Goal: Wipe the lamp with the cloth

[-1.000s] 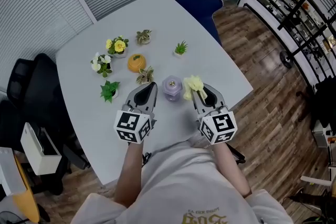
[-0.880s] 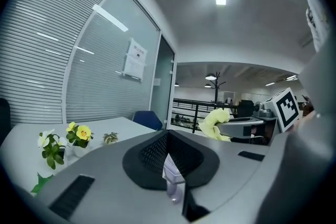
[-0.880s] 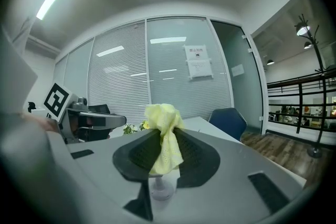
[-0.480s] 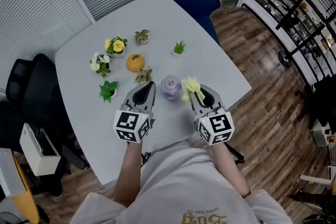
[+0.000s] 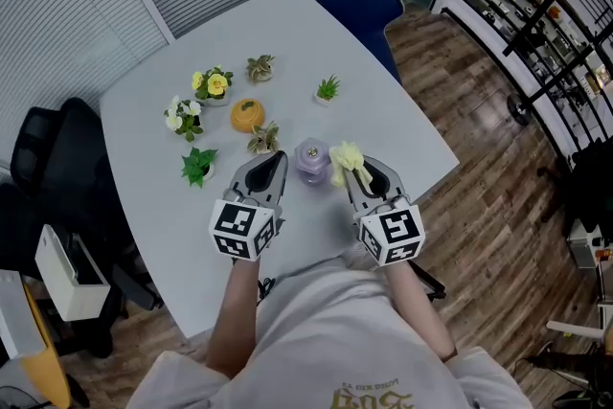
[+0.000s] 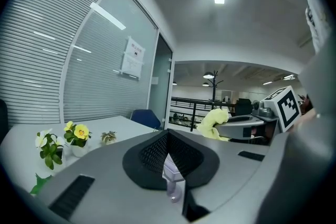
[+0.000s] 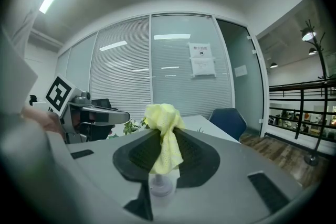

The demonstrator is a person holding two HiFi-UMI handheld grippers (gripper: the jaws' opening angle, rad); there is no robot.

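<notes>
The right hand-held gripper pinches a yellow cloth just beside the purple lamp, the left hand-held gripper closed and empty; wiping strokes over the lamp seem due next.

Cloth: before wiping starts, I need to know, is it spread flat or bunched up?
Bunched up: the yellow cloth is a crumpled wad pinched in the right gripper.

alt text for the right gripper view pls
The right tool is shut on a pale yellow cloth, which bunches above its dark pads and hangs down between them. The left tool, with its marker cube, is at the left. Behind them are a white table, a blue chair and window blinds.
</notes>
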